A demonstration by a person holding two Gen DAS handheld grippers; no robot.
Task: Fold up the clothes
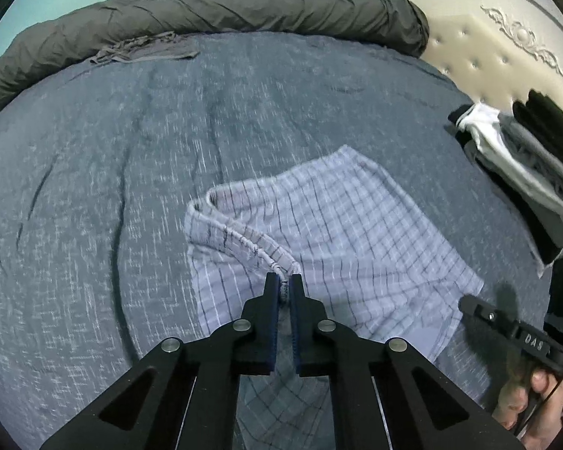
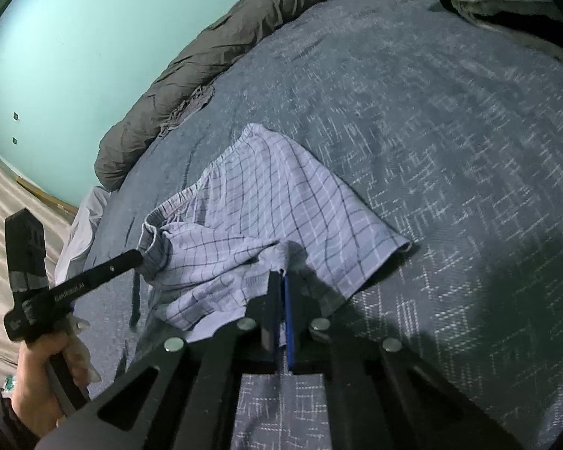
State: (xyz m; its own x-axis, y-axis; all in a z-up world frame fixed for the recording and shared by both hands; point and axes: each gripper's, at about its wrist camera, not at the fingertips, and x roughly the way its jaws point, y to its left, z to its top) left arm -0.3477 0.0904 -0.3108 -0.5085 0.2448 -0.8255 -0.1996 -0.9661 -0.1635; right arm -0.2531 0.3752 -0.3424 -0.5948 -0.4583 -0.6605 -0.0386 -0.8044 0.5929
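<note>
Light plaid shorts lie on the blue-grey bed cover; they also show in the right wrist view. My left gripper is shut on the elastic waistband of the shorts and lifts that corner a little. My right gripper is shut on a hem edge of the shorts near the front. The right gripper shows in the left wrist view at the shorts' right corner. The left gripper shows in the right wrist view at the waistband.
A rolled dark grey duvet lies along the far side of the bed, with a grey garment beside it. A stack of folded black, white and grey clothes sits at the right by the cream headboard. The floor lies left.
</note>
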